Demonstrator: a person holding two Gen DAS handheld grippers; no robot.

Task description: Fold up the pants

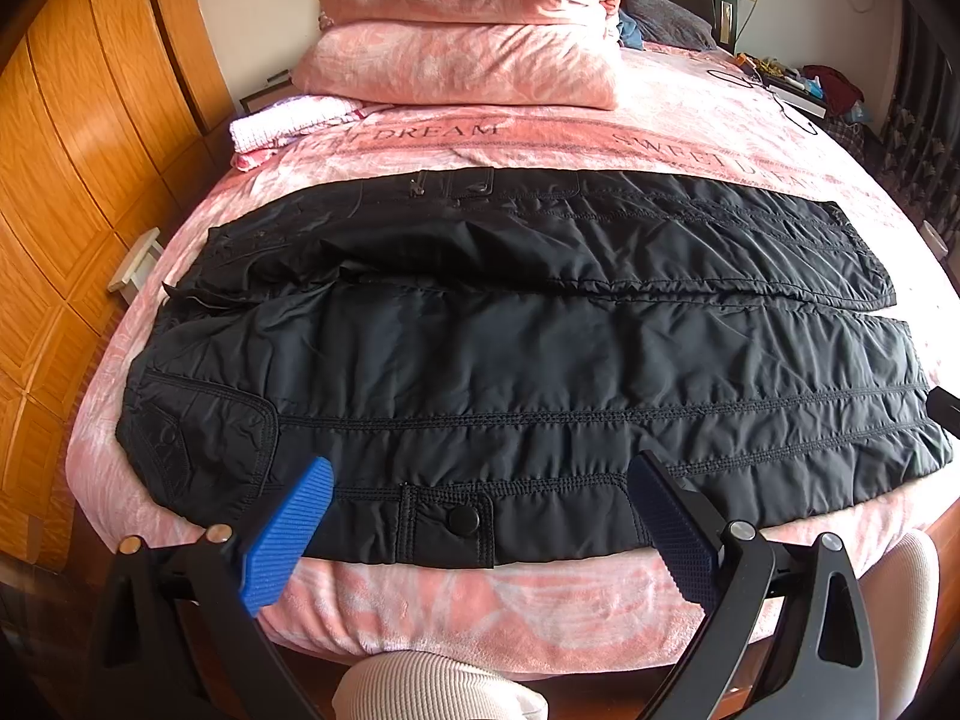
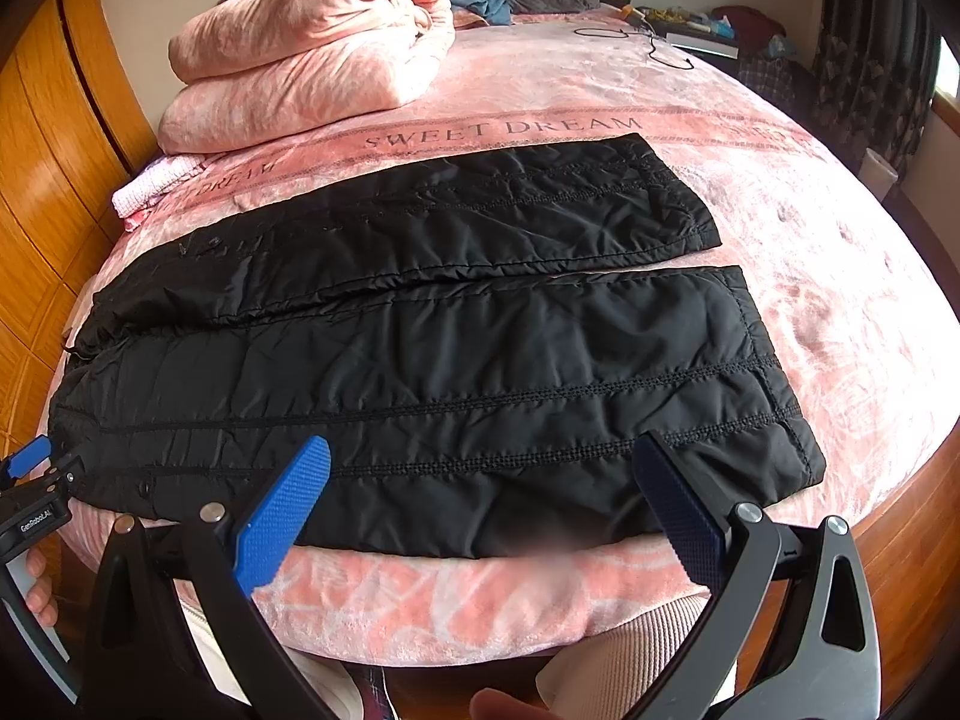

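one pair of black quilted pants [image 1: 528, 360] is laid flat across the near part of a bed covered by a pink blanket [image 1: 480, 606], waistband toward the wooden wardrobe [image 1: 66, 192], two legs side by side, a narrow gap seen between them near the cuffs. one snap button [image 1: 463, 519] is noted on the near edge. the left gripper [image 1: 480, 516] is held released, fingers spread just over the near edge of the waist end; nothing is grasped. the right gripper [image 2: 480, 498] is likewise spread wide over the near leg, nothing gripped. one folded pink quilt [image 1: 468, 24] is stacked at the headboard, one white-pink towel [image 1: 288, 123] beside it. one dark cable [image 2: 642, 42] is seen far off on the bed.
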